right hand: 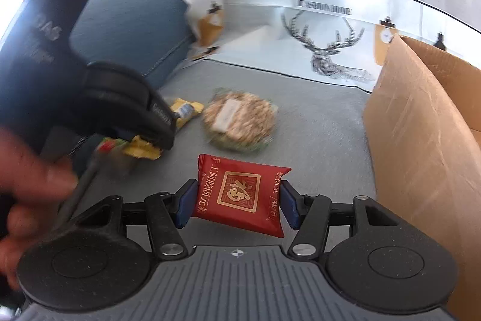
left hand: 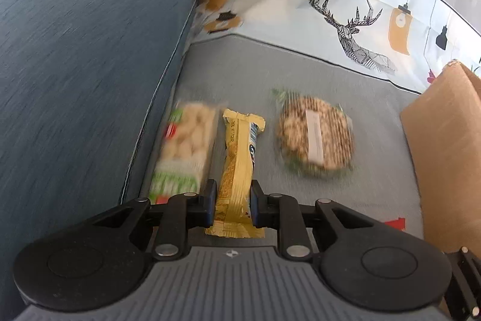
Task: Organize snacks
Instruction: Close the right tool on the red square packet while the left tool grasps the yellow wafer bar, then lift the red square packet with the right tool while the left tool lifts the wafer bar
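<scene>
My left gripper (left hand: 233, 200) points down at the grey seat, its pads closed on the near end of a yellow snack bar (left hand: 240, 146) that lies lengthwise away from me. In the right wrist view this gripper (right hand: 153, 140) sits over the same bar (right hand: 186, 110), with a person's hand (right hand: 30, 176) on its handle. My right gripper (right hand: 237, 200) is shut on a red square packet with gold print (right hand: 240, 194), held above the seat. A round clear-wrapped seed cake (left hand: 314, 137) (right hand: 239, 121) lies just beyond, untouched.
A green-and-white packet of pale snacks (left hand: 186, 146) lies left of the bar, against a blue cushion (left hand: 90, 65). An open cardboard box (right hand: 421, 140) (left hand: 445, 155) stands on the right. A deer-printed cover (left hand: 354, 29) forms the backrest behind.
</scene>
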`<control>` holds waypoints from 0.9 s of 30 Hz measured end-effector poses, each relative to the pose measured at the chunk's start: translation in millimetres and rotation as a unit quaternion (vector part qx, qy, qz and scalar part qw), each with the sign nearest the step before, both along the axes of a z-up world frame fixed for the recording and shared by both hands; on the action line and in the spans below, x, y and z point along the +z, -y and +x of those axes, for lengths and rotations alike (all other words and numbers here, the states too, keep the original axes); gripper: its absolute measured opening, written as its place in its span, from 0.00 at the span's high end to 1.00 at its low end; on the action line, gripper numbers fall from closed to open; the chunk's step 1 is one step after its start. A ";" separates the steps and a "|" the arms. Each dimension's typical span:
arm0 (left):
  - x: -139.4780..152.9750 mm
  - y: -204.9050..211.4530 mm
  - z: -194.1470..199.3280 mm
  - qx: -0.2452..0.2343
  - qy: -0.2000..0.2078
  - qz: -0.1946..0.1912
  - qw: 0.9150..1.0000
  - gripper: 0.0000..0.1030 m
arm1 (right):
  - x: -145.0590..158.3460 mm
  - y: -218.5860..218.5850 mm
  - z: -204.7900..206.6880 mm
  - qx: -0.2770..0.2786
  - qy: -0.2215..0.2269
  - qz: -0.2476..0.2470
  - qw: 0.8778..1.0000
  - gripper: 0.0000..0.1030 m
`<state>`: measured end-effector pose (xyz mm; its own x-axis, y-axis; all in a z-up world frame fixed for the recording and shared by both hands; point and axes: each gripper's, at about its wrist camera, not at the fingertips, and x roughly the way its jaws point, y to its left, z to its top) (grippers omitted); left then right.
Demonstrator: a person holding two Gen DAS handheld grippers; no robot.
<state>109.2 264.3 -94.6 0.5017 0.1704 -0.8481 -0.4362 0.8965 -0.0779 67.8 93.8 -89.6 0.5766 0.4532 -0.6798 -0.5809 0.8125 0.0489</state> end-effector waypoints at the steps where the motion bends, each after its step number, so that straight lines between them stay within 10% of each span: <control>1: 1.9 1.1 -5.9 0.003 -0.002 -0.010 1.000 0.77 | 3.1 3.6 -6.3 0.006 0.004 -0.002 1.000 0.42; 11: 14.7 23.2 -57.8 0.006 0.004 -0.107 0.994 0.76 | 15.3 46.3 -61.0 0.063 0.017 -0.002 0.998 0.42; 27: -8.2 42.6 -44.5 -0.032 -0.065 -0.085 0.994 0.56 | -2.3 66.8 -67.6 0.083 -0.014 -0.021 0.996 0.33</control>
